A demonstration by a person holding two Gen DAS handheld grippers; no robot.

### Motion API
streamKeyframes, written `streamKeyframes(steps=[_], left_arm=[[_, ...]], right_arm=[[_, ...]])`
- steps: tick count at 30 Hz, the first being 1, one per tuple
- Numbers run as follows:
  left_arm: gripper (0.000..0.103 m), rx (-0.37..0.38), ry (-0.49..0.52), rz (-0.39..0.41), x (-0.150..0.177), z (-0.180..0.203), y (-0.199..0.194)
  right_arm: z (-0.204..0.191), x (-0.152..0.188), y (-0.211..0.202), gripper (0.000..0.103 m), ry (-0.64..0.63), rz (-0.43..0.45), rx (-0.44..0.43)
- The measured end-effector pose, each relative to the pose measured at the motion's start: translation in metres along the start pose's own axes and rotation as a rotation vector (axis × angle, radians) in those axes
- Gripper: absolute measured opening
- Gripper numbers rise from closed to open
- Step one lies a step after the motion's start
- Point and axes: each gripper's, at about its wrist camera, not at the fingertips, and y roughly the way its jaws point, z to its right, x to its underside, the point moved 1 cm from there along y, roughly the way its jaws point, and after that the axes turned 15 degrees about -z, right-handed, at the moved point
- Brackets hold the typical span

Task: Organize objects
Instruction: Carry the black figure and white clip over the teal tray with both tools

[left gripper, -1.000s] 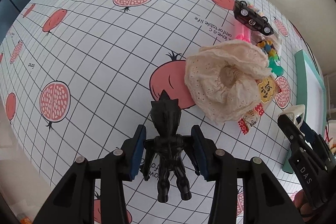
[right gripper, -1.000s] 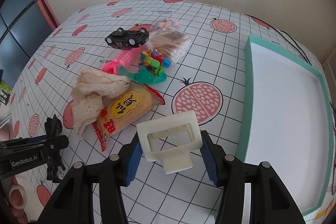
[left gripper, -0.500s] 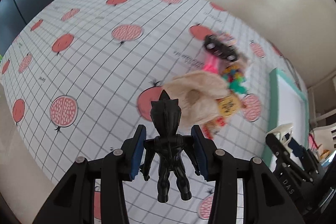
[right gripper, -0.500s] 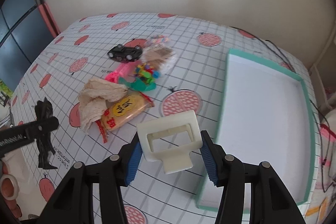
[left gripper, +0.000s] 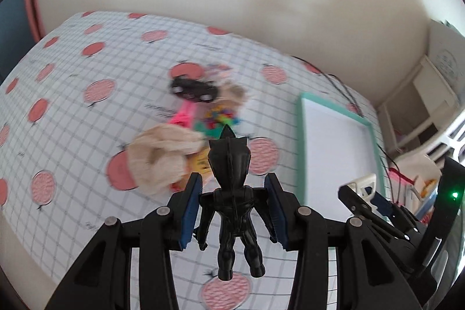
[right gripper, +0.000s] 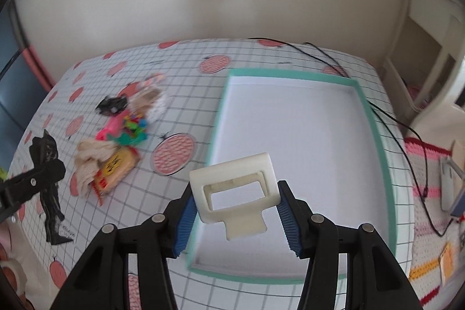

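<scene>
I have lifted both grippers clear of the table [right gripper: 261,63] in the last second and swung them toward the tray [right gripper: 375,135]; a second ago both were low over the pile, and now the cloth sits well below each load.

My left gripper [left gripper: 234,211] is closed on the black figure [left gripper: 232,193], pads against its arms, head pointing away from me, legs hanging free below the jaws. In its view the tray's near left rim has come in at the right, but the figure is over the table, between the pile and the tray, not yet above it.

My right gripper [right gripper: 235,211] is clamped on the white clip [right gripper: 235,193], a cream plastic frame with a tab, held by its two sides. It is further along: the clip hangs over the tray's near left corner, with white floor showing through its window.

The tray looks empty. The rest of the pile lies untouched near the table's left edge: lace cloth [right gripper: 90,161], snack pack [right gripper: 116,167], pink comb [right gripper: 109,128], green toy [right gripper: 130,137], toy car [right gripper: 112,105], and a clear bag [right gripper: 151,100], all blurred.

So I judge the carry half done. The clip can go down first, near that corner; the figure needs more travel rightward, and I should keep the two grippers from crowding each other at the rim.
</scene>
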Motion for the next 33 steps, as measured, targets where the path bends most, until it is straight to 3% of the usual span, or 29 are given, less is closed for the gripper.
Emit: streamKeyframes(steps=[16,33], left_arm=[[0.046,0.096,0.156,0.011,-0.047,0.097,0.021],[0.046,0.139,0.222,-0.079,-0.085,0.148,0.101]], right_arm=[[0.069,-0.039,-0.031,0.056,0.185,0.1,0.013],[0.11,-0.082,0.021,0.056,0.217,0.052,0.053]])
